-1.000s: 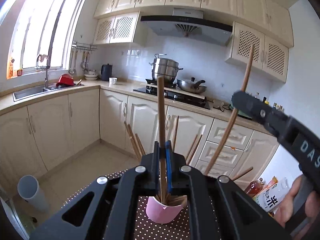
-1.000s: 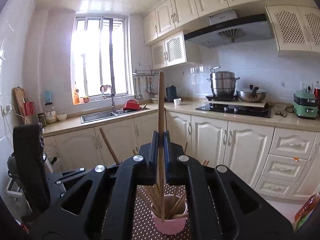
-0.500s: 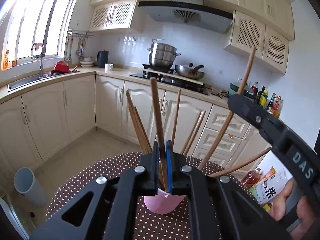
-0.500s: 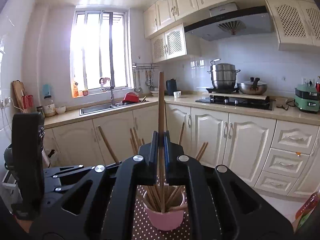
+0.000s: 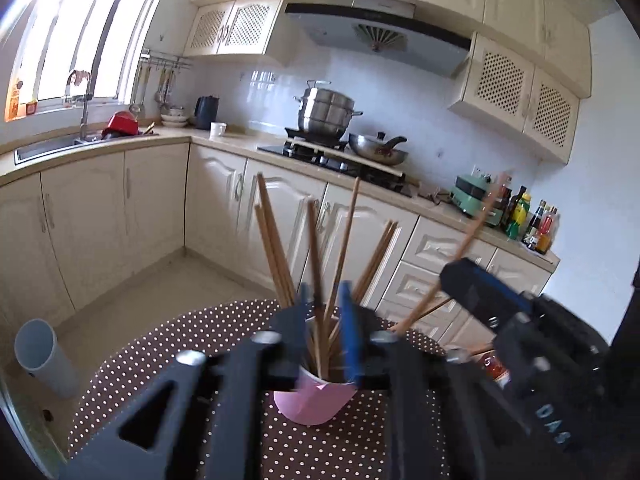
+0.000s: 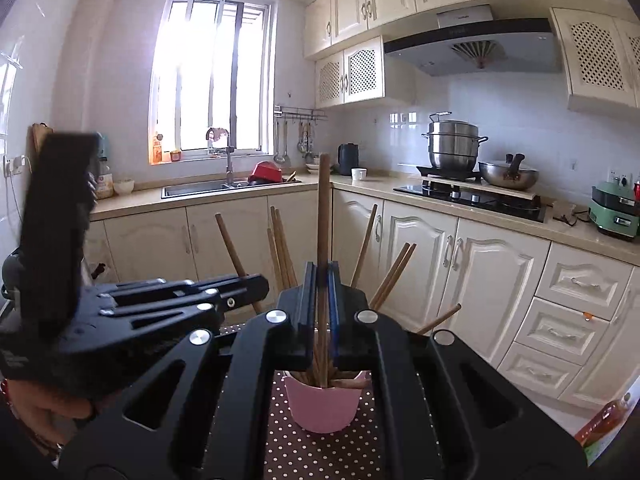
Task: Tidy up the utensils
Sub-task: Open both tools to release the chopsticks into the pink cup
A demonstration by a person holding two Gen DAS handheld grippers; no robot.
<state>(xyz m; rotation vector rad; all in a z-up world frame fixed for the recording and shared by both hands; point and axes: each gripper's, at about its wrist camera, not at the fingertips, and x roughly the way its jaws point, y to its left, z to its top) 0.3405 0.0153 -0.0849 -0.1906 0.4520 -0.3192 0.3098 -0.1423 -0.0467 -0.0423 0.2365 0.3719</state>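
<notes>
A pink cup (image 5: pixel 316 404) with several wooden chopsticks stands on the dotted tablecloth (image 5: pixel 152 364). My left gripper (image 5: pixel 325 300) hovers just over the cup. Its jaws are opening, and a chopstick (image 5: pixel 315 248) stands loose between them with its lower end in the cup. In the right wrist view my right gripper (image 6: pixel 322 280) is shut on another upright chopstick (image 6: pixel 323 216), whose lower end reaches into the pink cup (image 6: pixel 324 404). The left gripper (image 6: pixel 260 286) shows at the left of that view, held by a hand. The right gripper (image 5: pixel 452 280) shows at the right of the left wrist view.
A grey tube (image 5: pixel 44 356) stands on the floor left of the table. Cream cabinets (image 5: pixel 100 220) and a counter with a stove (image 6: pixel 472 196) run behind. A bottle (image 6: pixel 600 424) sits low at the right.
Both grippers have sunk towards the cup, carrying their chopsticks down into it. The left jaws, shut on their chopstick before, have parted. The right jaws stay shut.
</notes>
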